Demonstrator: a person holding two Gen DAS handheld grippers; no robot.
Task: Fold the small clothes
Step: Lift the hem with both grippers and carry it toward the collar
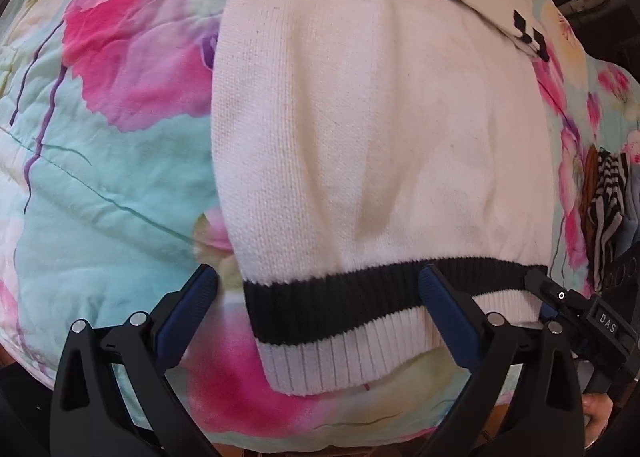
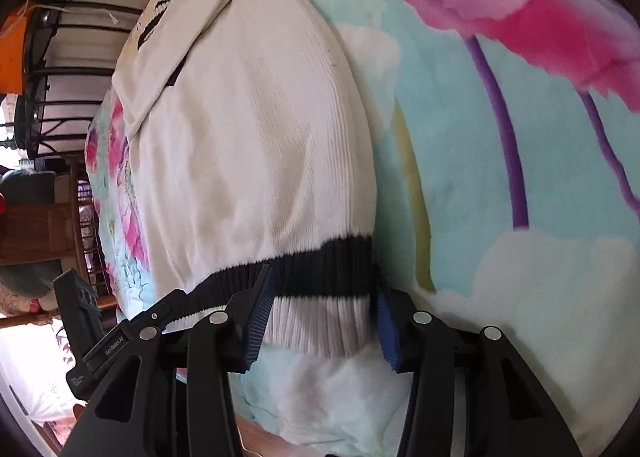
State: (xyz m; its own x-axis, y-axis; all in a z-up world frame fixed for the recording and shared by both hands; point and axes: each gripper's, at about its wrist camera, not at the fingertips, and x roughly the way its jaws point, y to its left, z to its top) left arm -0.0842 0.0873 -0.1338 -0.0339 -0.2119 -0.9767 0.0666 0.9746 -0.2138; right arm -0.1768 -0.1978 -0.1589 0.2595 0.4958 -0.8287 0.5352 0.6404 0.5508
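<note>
The right claw (image 2: pixel 320 313) had its blue pads on either side of the ribbed hem (image 2: pixel 320 297) of a white knit sweater (image 2: pixel 256 129), the rib bunched between them: it was grasping the hem near one corner. The left claw (image 1: pixel 320 309) stood released, jaws spread wide; one pad lay on the hem's black band (image 1: pixel 332 293), the other on the bare cover beside the sweater's edge, with nothing pinched. The sweater lay spread flat on a bed with a floral bedspread (image 1: pixel 100 185), hem nearest both claws. At its far end a white cloth with black marks (image 2: pixel 180 9) overlapped it. Toward the bed's edge lay a striped garment (image 1: pixel 608 197), well apart from the sweater.
</note>
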